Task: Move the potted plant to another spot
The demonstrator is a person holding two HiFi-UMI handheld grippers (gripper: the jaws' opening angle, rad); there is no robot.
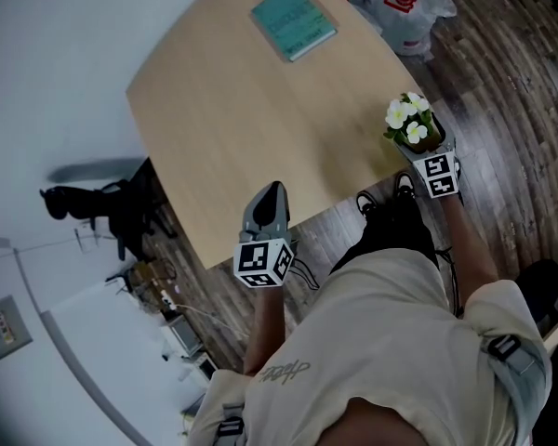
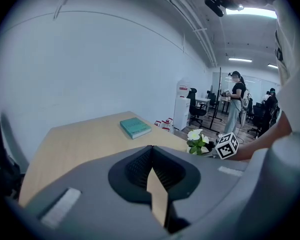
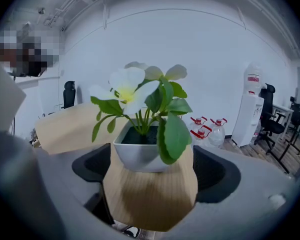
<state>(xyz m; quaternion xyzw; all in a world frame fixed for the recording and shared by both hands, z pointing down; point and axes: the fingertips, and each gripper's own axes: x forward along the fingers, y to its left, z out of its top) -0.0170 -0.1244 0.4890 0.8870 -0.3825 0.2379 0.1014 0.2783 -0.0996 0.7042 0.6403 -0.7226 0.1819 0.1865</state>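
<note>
A small potted plant (image 1: pixel 411 124) with white flowers, in a white square pot (image 3: pixel 140 154), stands on the near right corner of the light wooden table (image 1: pixel 242 110). My right gripper (image 1: pixel 420 145) is open around it. In the right gripper view the pot sits between the two dark pads (image 3: pixel 90 169) with a gap on each side. My left gripper (image 1: pixel 272 190) hovers over the table's near edge, well left of the plant, shut and holding nothing. In the left gripper view the plant (image 2: pixel 196 141) shows at the right, beside the right gripper's marker cube (image 2: pixel 226 145).
A teal book (image 1: pixel 293 21) lies at the table's far side. Beyond the table, water bottles (image 3: pixel 210 129) and a plastic bag (image 1: pixel 400 3) sit on the wooden floor. A black office chair (image 1: pixel 102 203) stands to the left. A person (image 2: pixel 236 104) stands far off.
</note>
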